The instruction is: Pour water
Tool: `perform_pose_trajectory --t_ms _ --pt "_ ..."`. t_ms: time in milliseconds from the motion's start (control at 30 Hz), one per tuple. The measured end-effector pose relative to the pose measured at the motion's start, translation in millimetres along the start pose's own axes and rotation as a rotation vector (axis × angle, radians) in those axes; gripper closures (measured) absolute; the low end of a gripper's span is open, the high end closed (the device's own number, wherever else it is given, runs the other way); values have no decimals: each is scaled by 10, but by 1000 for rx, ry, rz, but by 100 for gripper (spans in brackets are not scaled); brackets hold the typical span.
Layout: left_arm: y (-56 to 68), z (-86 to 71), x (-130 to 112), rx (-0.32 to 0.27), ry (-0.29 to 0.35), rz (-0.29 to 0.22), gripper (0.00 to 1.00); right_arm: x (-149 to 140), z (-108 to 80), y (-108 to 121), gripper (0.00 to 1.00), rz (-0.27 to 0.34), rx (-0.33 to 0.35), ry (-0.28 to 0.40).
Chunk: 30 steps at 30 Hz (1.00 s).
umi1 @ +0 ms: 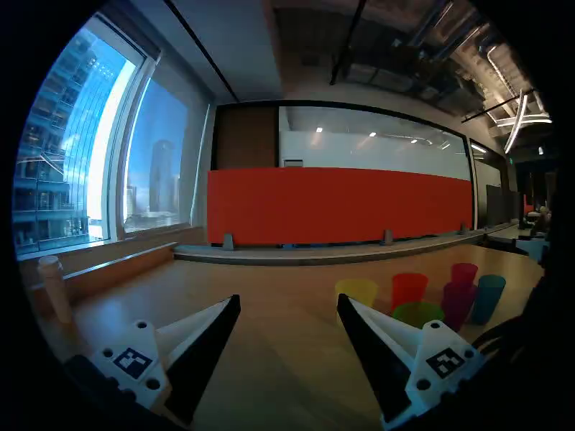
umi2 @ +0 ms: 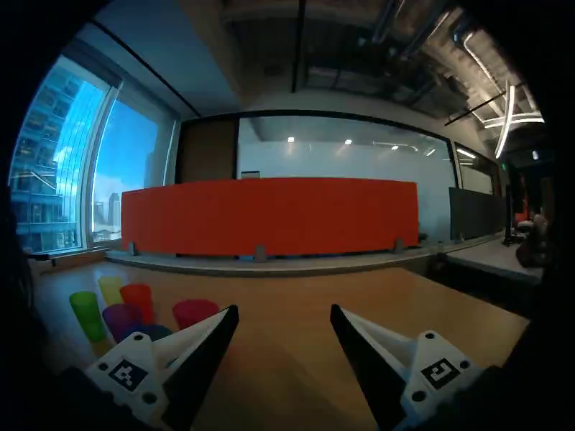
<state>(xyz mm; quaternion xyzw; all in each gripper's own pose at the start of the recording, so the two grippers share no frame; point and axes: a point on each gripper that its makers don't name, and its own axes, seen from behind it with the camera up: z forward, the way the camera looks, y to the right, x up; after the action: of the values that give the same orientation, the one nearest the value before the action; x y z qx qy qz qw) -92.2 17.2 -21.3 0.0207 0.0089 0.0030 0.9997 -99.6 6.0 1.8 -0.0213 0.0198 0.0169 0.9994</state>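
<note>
Cups [umi1: 409, 287], perhaps six, near left gripper [umi1: 288, 297]

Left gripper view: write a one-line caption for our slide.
Open left gripper above a wooden table, coloured cups clustered to its right.

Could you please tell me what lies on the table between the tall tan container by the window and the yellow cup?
In the left gripper view, nothing: only bare wooden tabletop separates the tan container and the yellow cup.
</note>
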Motion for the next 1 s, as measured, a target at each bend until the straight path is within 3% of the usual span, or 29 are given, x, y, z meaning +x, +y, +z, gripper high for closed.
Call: perform_pose_trajectory --t_ms 1000 --pt "-2 7 -1 0 0 0 0 -37 -13 9 1 -13 -3 -2"
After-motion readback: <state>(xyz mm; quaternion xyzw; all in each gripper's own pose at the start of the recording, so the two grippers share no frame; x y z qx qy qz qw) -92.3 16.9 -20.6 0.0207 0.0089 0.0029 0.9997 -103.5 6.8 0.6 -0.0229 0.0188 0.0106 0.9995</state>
